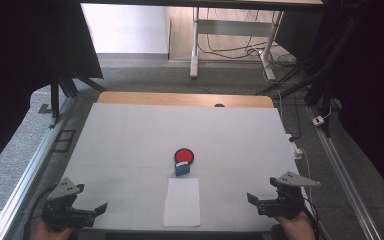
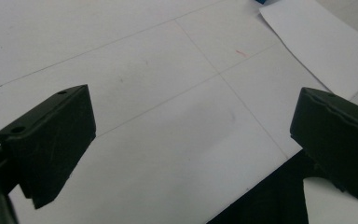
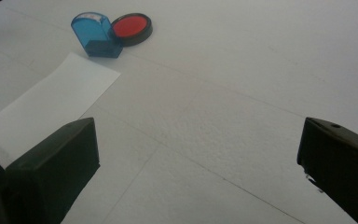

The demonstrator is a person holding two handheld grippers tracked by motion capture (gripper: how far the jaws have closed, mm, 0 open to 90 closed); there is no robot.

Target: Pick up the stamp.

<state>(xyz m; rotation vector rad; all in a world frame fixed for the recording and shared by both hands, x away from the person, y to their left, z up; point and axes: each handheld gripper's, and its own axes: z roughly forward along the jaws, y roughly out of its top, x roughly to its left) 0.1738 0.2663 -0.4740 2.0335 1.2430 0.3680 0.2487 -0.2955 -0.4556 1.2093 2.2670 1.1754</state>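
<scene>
Grippers, left (image 1: 99, 209) and right (image 1: 253, 199), sat open and empty at the near edge while I judged the blue stamp (image 1: 182, 168), mid-table touching the red ink pad (image 1: 184, 156), best gripped squarely.

surface: white table (image 1: 130, 140) | on it: paper sheet (image 1: 182, 202), blue stamp (image 1: 182, 168), red ink pad (image 1: 184, 155)

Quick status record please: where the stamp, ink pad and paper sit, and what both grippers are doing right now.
stamp: blue, upright, at the near edge of the ink pad, looks to touch it
ink pad: round, red, lid off, mid-table
paper: white sheet, flat, just in front of the stamp
left gripper: open, holds nothing, near left corner of the table
right gripper: open, holds nothing, near right corner
</scene>
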